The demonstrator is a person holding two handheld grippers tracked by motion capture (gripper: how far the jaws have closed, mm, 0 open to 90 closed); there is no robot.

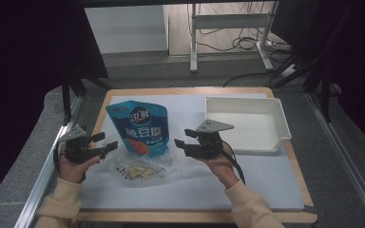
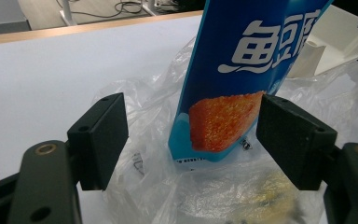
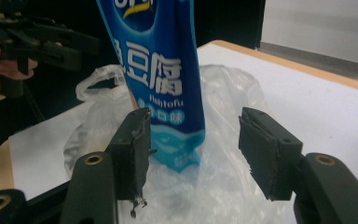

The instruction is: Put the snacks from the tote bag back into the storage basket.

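A blue snack pouch [image 1: 140, 128] with white lettering stands upright on a crumpled clear plastic bag [image 1: 138, 168] at the middle left of the white mat. My left gripper [image 1: 105, 141] is just left of the bag, with its jaws open and pointing at the pouch. In the left gripper view the pouch [image 2: 242, 70] rises beyond the open jaws, and nothing touches the pads. My right gripper [image 1: 184, 137] is to the right of the pouch, also open. In the right gripper view the pouch [image 3: 163, 74] stands just past the left pad, apart from it.
A white tray [image 1: 285, 126] sits at the back right of the mat. The wooden table edge [image 1: 195, 216] runs along the front. Metal rails flank the table, and a desk frame with cables stands beyond it.
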